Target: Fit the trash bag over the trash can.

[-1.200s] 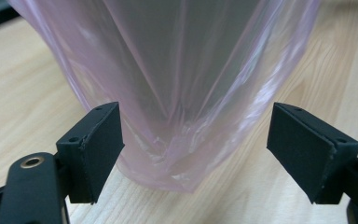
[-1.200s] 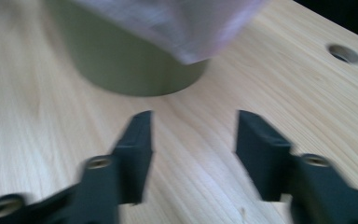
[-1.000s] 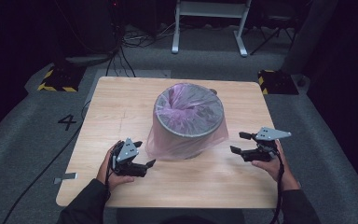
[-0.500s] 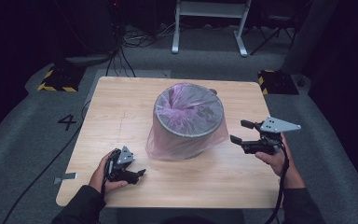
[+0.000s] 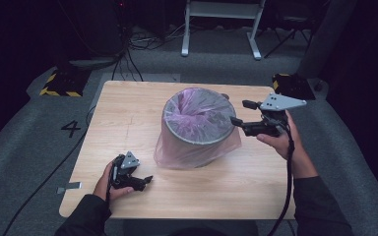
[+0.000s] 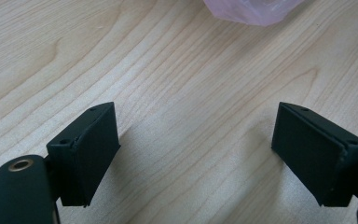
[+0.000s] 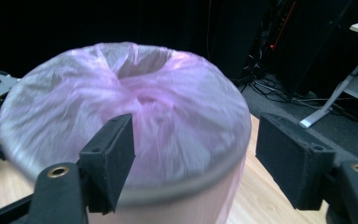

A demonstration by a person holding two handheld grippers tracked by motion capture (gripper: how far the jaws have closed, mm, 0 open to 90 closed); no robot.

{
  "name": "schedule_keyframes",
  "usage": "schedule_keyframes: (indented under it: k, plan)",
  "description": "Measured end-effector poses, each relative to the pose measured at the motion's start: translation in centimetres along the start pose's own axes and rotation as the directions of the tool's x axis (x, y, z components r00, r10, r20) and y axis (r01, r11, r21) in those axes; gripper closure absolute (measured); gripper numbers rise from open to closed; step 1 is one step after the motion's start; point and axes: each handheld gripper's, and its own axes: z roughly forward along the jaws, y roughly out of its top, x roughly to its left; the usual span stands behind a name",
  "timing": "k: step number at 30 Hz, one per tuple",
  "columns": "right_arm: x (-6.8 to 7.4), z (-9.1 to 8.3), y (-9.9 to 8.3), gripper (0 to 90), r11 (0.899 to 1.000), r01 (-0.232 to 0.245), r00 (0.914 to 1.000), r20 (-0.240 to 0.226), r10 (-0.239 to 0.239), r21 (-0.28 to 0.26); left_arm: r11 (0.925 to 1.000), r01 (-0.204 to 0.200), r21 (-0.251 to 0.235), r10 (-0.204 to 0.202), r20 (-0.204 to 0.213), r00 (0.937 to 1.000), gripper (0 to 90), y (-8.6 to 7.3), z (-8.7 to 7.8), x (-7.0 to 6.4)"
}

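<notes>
**Right gripper at the bin's rim, left gripper low on the table**

A grey bin [image 5: 197,129] lined with a pink bag [image 5: 196,112] stands near the middle of the wooden table [image 5: 128,113]; the bag's skirt drapes over the outside down to the tabletop. The right gripper [image 5: 239,112] is held up at rim height on the bin's right side, its 2 jaws spread wide and gripping nothing; in the right gripper view the bag-covered rim [image 7: 121,126] lies just beyond the jaws. The left gripper [image 5: 145,180] sits low over the table's near left part, apart from the bin; its jaws are wide open and empty, over bare wood, with the bag's hem [image 6: 251,9] farther ahead.
</notes>
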Motion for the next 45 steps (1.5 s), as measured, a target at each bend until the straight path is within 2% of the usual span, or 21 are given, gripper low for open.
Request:
schedule_keyframes:
  k: [3,5,7,12,15,19,22,23,24,27,28,30,32,34,35,36,38,40,42,45]
  plan:
    - [0.0,1.2,0.9,28.8,1.0,0.0,0.9998,-0.018,0.0,0.02,1.0,-0.004,0.004,0.004,-0.003,1.0,14.1,0.1,0.0,0.0]
    - [0.1,2.2,1.4,29.3,0.999,0.015,0.9999,-0.006,-0.015,0.041,1.0,-0.004,0.005,0.004,-0.004,1.0,14.0,0.1,0.0,0.0]
    - [0.1,3.3,1.9,30.8,0.999,0.014,0.9996,-0.025,-0.012,0.052,1.0,-0.003,0.004,0.003,-0.004,1.0,14.0,0.1,0.0,0.0]
    - [0.9,5.3,3.0,40.2,0.994,0.072,0.9966,-0.046,-0.068,0.084,1.0,0.002,0.005,-0.002,-0.002,1.0,13.9,0.1,0.1,0.0]
    - [1.5,6.5,3.4,43.3,0.991,0.094,0.9931,-0.079,-0.087,0.099,1.0,0.004,0.003,-0.004,-0.003,1.0,13.9,0.1,0.1,0.0]
    - [1.9,8.0,3.7,48.4,0.981,0.128,0.988,-0.105,-0.113,0.149,1.0,0.004,0.003,-0.004,-0.003,1.0,14.0,0.1,0.1,0.0]
    - [1.9,9.4,3.8,52.4,0.967,0.141,0.9862,-0.116,-0.118,0.214,1.0,0.004,0.003,-0.004,-0.003,1.0,13.9,0.1,0.1,0.0]
    - [2.0,9.8,3.7,54.0,0.959,0.145,0.9855,-0.122,-0.118,0.245,1.0,0.004,0.003,-0.004,-0.003,1.0,14.0,0.1,0.1,0.0]
    - [2.0,10.3,3.7,56.1,0.943,0.162,0.9832,-0.129,-0.129,0.292,1.0,0.004,0.004,-0.004,-0.003,1.0,14.0,0.1,0.1,0.0]
    - [2.1,11.2,3.4,57.0,0.908,0.192,0.9771,-0.16,-0.141,0.372,1.0,0.004,0.003,-0.004,-0.002,1.0,13.9,0.1,0.1,0.0]
    - [2.1,11.6,3.2,56.6,0.888,0.202,0.9753,-0.168,-0.144,0.412,1.0,0.004,0.003,-0.004,-0.003,1.0,14.0,0.1,0.1,0.0]
    - [1.9,11.9,3.1,54.8,0.87,0.208,0.9743,-0.173,-0.144,0.446,1.0,0.003,0.004,-0.003,-0.003,1.0,13.9,0.1,0.1,0.0]
    - [1.8,12.0,3.0,51.3,0.857,0.203,0.9747,-0.181,-0.131,0.473,1.0,0.004,0.003,-0.004,-0.003,1.0,14.0,0.1,0.1,0.0]
    - [1.6,12.2,2.7,47.0,0.835,0.207,0.9733,-0.193,-0.124,0.509,1.0,0.003,0.004,-0.003,-0.002,1.0,13.9,0.1,0.1,0.0]
    - [1.6,12.3,2.6,45.4,0.829,0.203,0.9737,-0.197,-0.114,0.521,1.0,0.004,0.003,-0.004,-0.002,1.0,13.9,0.1,0.1,0.0]
    - [1.6,12.5,2.5,43.2,0.816,0.21,0.9721,-0.205,-0.114,0.539,1.0,0.004,0.003,-0.004,-0.002,1.0,13.9,0.1,0.1,0.0]
    - [1.6,12.6,2.6,37.3,0.813,0.218,0.9716,-0.199,-0.128,0.54,1.0,0.004,0.003,-0.004,-0.002,1.0,13.9,0.1,0.1,0.0]
    - [1.6,12.8,2.6,33.3,0.795,0.235,0.9676,-0.213,-0.136,0.56,1.0,0.004,0.003,-0.004,-0.003,1.0,13.9,0.1,0.1,0.0]
    - [1.8,13.0,2.6,29.7,0.783,0.247,0.9652,-0.216,-0.147,0.571,1.0,0.003,0.004,-0.003,-0.003,1.0,13.9,0.1,0.1,0.0]
    - [2.0,13.5,2.7,27.2,0.754,0.279,0.9578,-0.229,-0.174,0.595,1.0,0.003,0.004,-0.003,-0.003,1.0,14.0,0.1,0.1,0.0]
